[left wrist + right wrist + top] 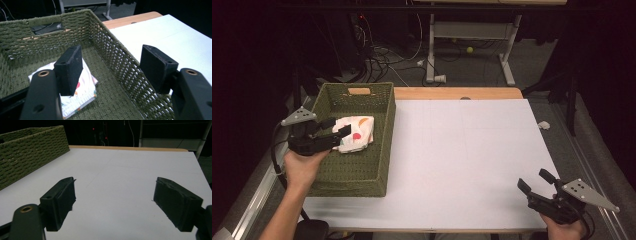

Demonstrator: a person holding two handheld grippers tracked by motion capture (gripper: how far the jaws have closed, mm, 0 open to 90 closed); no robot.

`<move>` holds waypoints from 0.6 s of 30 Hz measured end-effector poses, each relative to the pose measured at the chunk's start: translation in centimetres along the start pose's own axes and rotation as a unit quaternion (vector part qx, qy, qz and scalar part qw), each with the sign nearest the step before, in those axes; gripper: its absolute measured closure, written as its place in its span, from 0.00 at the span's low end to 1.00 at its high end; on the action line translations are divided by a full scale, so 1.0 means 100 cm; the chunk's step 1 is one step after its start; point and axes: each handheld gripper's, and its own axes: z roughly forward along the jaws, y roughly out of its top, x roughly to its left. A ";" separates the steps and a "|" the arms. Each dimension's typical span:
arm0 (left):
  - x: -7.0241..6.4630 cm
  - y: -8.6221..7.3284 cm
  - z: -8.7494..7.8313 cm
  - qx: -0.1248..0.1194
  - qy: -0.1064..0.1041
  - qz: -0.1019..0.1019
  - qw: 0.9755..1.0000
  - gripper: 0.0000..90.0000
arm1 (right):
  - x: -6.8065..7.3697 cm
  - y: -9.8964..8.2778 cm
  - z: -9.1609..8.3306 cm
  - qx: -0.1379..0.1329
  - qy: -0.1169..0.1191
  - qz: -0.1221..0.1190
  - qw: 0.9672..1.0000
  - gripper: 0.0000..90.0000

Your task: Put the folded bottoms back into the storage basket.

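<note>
A green woven basket (384, 150) stands on the left part of the table. A folded white cloth (358, 131) with coloured shapes lies inside it, toward the far left. My left gripper (339, 125) hovers over the basket's left side, open, its jaws just beside the cloth and holding nothing. In the left gripper view the cloth (86, 87) lies below the left jaw, the basket wall (117, 62) runs between the jaws, and the gripper (111, 50) stands wide. My right gripper (533, 179) is open over the table's near right corner, and nothing is between its jaws (115, 182).
A white sheet (462, 150) covers the tabletop, with a wooden strip (452, 93) at the far edge. The basket's side (30, 152) rises at the left in the right gripper view. Cables and a desk frame (472, 30) stand on the floor behind.
</note>
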 end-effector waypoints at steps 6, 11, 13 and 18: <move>-0.006 -0.001 -0.006 -0.010 -0.006 0.006 1.000 0.37 | 0.000 0.000 0.002 0.000 -0.001 0.003 1.000 0.20; -0.009 -0.004 -0.010 -0.015 -0.006 0.009 1.000 0.37 | 0.000 0.001 0.002 0.001 -0.001 0.003 1.000 0.20; -0.009 -0.006 -0.011 -0.016 -0.006 0.008 1.000 0.37 | 0.000 0.001 0.002 0.000 0.000 0.003 1.000 0.20; -0.010 -0.013 -0.014 -0.023 -0.005 0.001 1.000 0.37 | -0.001 0.001 0.004 0.001 0.002 0.004 1.000 0.20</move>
